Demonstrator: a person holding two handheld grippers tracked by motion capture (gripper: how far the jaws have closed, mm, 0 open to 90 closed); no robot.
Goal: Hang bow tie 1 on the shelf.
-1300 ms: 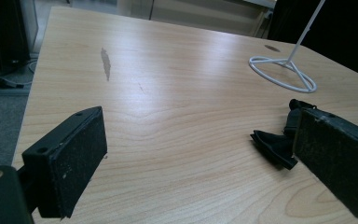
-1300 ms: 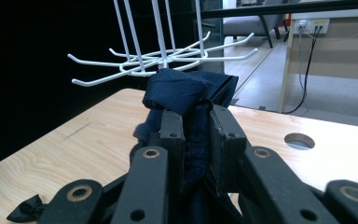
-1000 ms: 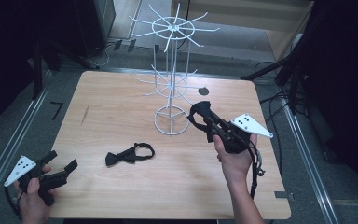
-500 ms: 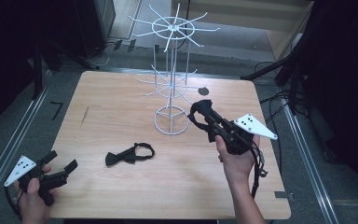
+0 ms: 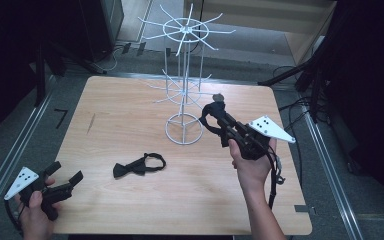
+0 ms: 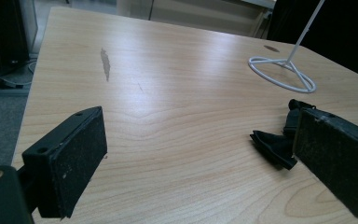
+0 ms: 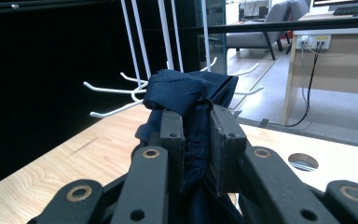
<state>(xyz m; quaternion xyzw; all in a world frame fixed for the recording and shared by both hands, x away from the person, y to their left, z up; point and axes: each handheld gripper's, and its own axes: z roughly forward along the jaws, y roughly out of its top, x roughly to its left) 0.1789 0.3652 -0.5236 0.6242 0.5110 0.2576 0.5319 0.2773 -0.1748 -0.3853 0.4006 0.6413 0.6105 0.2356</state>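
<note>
**Right gripper clamped on a dark tie beside the rack**

The right gripper [image 5: 215, 114] has its jaws drawn close together on a dark blue bow tie [image 7: 186, 93]. In the right gripper view the cloth is pinched between the two pads and bunches up above their tips, with more of it hanging down between the jaws. In the high view the tie's strap hangs in a loop under the gripper's tip. The gripper is held above the counter [image 5: 130, 115], pointing up and left toward the white wire rack [image 5: 184, 90].

The rack stands just beyond and to the left of this gripper; its ring base sits on the counter below and left of the tip. Its lower prongs [image 7: 116, 100] stick out close ahead of the held tie, left of the jaws in the right gripper view, and lie between the tie and the rack's post.

The left gripper [image 5: 65, 175] sits low at the counter's near left corner, jaws wide apart with nothing between them. A second bow tie [image 5: 139, 166], black, lies flat on the counter ahead of it and to its right, well apart from the right gripper; in the left gripper view it lies partly behind the right-hand jaw.
</note>
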